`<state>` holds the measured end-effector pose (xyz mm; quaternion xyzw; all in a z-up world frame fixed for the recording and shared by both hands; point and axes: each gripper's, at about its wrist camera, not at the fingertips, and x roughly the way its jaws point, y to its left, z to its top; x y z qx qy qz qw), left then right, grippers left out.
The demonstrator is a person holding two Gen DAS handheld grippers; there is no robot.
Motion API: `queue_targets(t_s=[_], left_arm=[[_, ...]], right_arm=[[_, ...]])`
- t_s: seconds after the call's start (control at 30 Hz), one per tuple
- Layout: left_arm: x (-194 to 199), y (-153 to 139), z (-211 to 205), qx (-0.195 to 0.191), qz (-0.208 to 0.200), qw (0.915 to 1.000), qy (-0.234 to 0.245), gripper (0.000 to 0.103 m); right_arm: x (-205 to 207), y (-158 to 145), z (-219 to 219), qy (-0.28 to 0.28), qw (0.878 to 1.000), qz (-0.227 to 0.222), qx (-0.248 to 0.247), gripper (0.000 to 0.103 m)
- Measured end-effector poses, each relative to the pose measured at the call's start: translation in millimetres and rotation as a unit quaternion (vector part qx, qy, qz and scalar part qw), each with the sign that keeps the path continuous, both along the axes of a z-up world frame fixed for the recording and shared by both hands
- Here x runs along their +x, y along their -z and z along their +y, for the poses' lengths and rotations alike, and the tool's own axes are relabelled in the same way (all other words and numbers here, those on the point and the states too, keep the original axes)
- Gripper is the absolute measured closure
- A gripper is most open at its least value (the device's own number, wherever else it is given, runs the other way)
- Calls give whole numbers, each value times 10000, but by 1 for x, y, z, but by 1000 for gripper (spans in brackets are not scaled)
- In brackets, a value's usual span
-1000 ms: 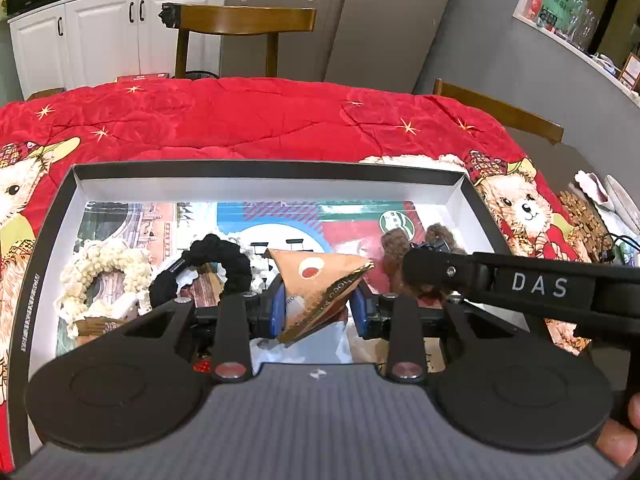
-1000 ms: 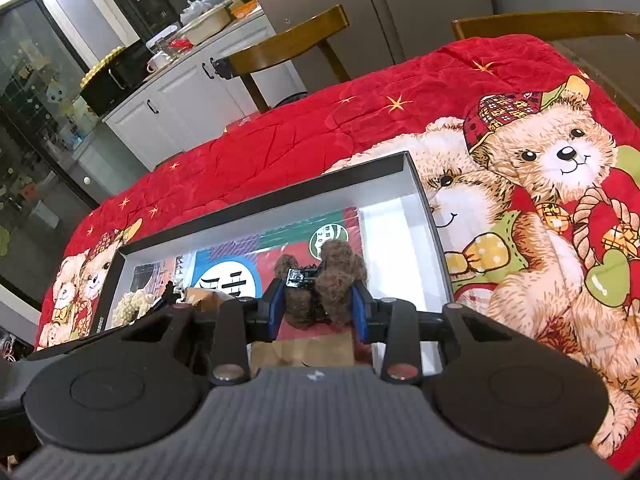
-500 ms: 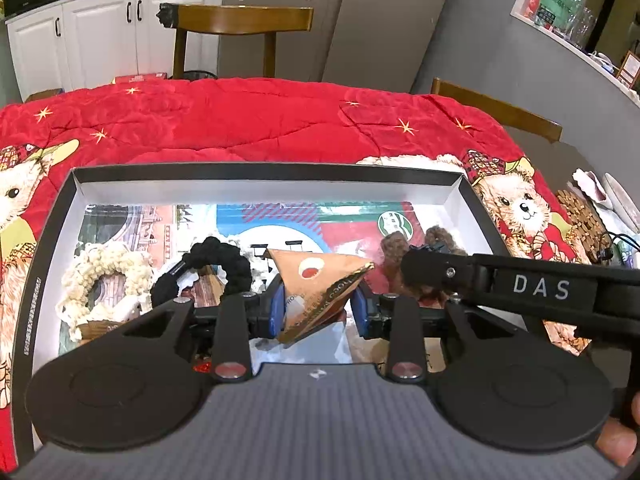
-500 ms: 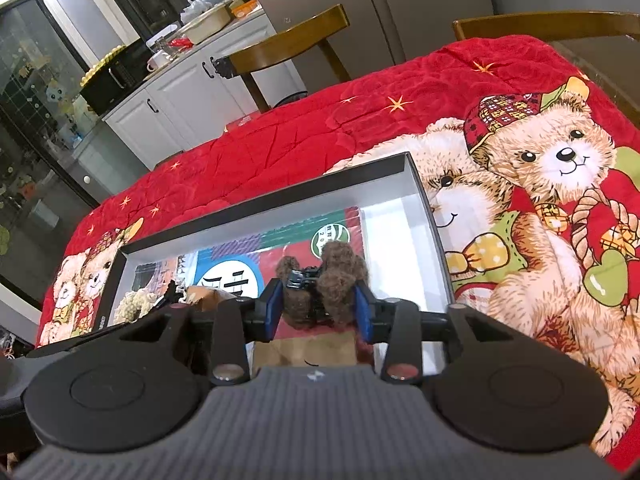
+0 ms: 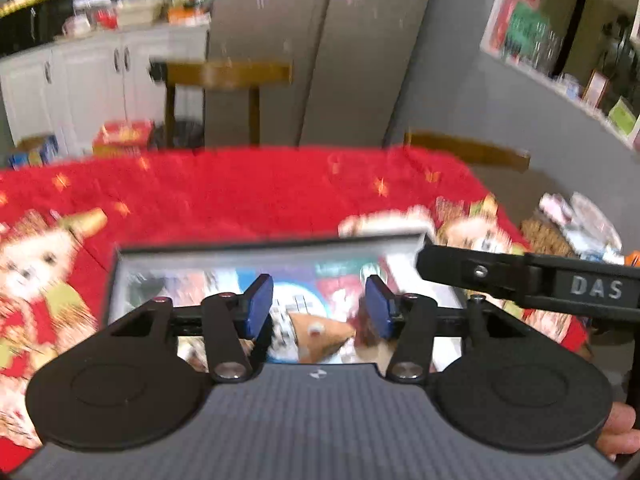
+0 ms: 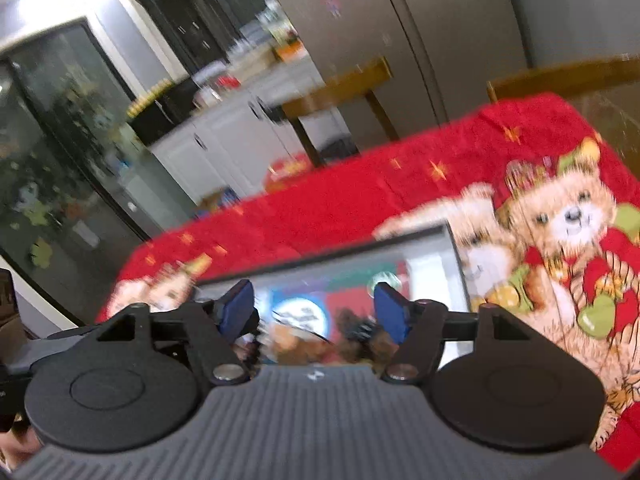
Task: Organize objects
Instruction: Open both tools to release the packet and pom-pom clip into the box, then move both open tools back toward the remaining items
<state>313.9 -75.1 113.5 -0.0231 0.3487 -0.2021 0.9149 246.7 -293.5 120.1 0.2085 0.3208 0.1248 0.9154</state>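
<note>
Both your tools hang spread over the box [image 5: 120, 276]: left tool [image 5: 318, 306] above the gold packet [image 5: 320, 334] lying inside it, right tool [image 6: 316, 312] above a blurred brown toy [image 6: 360, 334] there.

Behind the bench's red quilt [image 5: 248, 192] stood wooden chairs [image 5: 228, 74], white cabinets [image 5: 92, 80], tall grey doors [image 5: 320, 48] and a wall shelf [image 5: 560, 76], all blurred.
</note>
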Motion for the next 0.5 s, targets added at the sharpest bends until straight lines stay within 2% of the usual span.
queue_targets(t_s=[0.17, 0.27, 0.4, 0.5], left_arm=[[-47, -45, 22, -14, -886, 9957, -288, 38], [-84, -69, 35, -2, -1331, 9907, -291, 35], [-144, -97, 53, 57, -2201, 9753, -172, 29], [-183, -113, 65, 62, -2614, 9651, -136, 27]], right_arm=[[-38, -37, 20, -239, 9961, -844, -118, 18], [-63, -56, 27, -181, 9910, -1330, 17, 18], [-101, -77, 41, -238, 9774, -2102, -46, 11], [-127, -88, 52, -160, 9670, -2541, -104, 8]])
